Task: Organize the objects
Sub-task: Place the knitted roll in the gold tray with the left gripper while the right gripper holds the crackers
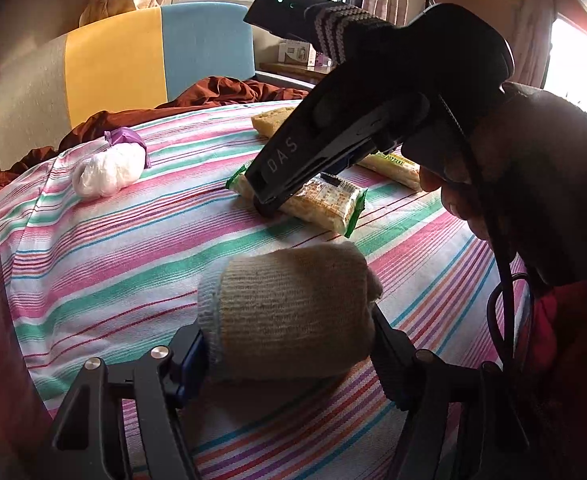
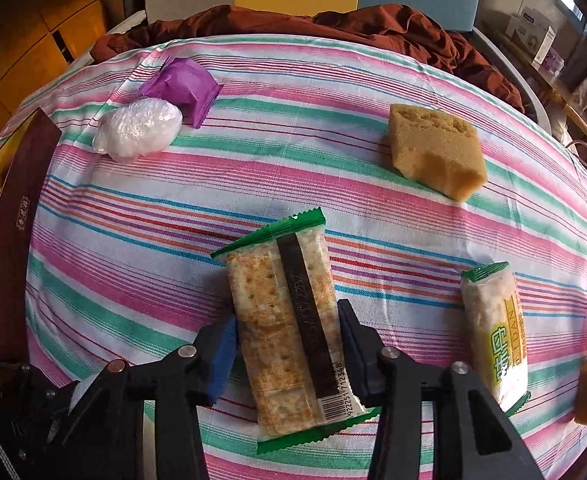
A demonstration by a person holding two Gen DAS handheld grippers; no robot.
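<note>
My right gripper (image 2: 289, 356) has its fingers on both long sides of the cracker packet (image 2: 289, 328), which lies flat on the striped bench (image 2: 253, 168), so I judge I am about to lift it; whether the pads already press it I cannot tell. My left gripper (image 1: 289, 344) is clamped on a beige knitted roll (image 1: 293, 312), held above the cloth near that packet. Around the packet I count one more green-edged packet (image 2: 497, 332), one sponge block (image 2: 437, 152), one purple packet (image 2: 185, 88) and one white plastic bundle (image 2: 137, 128).
</note>
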